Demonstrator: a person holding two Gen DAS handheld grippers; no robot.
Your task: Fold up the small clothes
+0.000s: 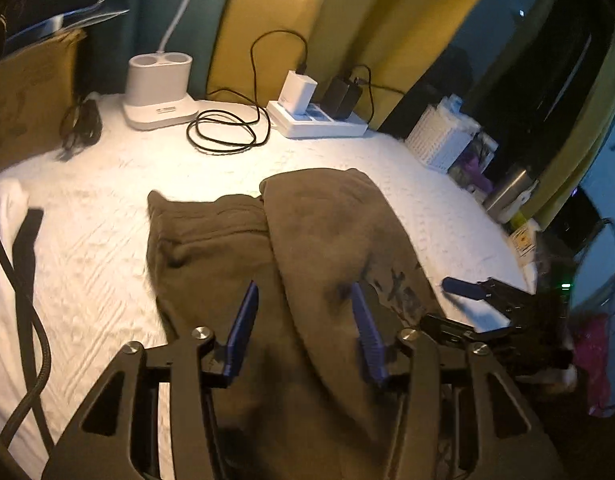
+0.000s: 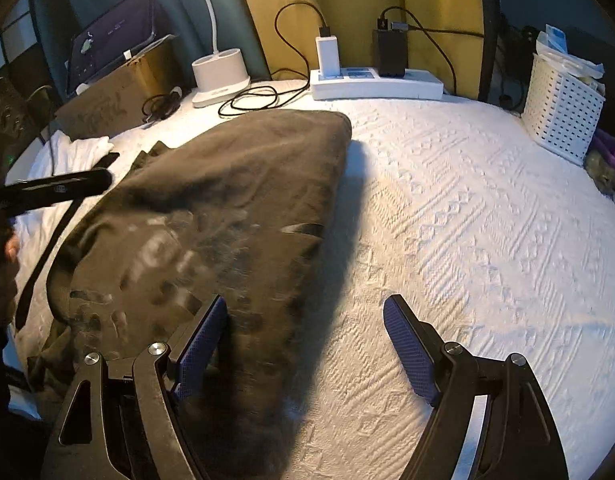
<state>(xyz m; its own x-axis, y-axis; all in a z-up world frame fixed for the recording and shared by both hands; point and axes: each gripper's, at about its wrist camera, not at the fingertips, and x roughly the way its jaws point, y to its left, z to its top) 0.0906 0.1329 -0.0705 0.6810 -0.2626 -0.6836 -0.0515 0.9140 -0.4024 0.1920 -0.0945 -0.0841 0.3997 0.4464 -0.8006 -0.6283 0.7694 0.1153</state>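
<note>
An olive-brown printed shirt (image 1: 327,232) lies on the white textured bed cover (image 1: 107,208), one half folded over the other. My left gripper (image 1: 304,292) hovers just above its near part, open, with nothing pinched between the blue pads. In the right wrist view the same shirt (image 2: 227,184) fills the left half, its folded edge running down the middle. My right gripper (image 2: 305,308) stands wide open over that edge, one finger above the cloth and the other above the bare cover (image 2: 467,240). The right gripper (image 1: 467,292) also shows in the left wrist view, beside the shirt's right edge.
A white garment (image 2: 79,148) with a black strap lies left of the shirt. Along the back stand a lamp base (image 1: 159,92), a coiled black cable (image 1: 223,132), a power strip with chargers (image 2: 375,84) and a cardboard box (image 1: 27,92). A white basket (image 2: 563,108) sits at the right.
</note>
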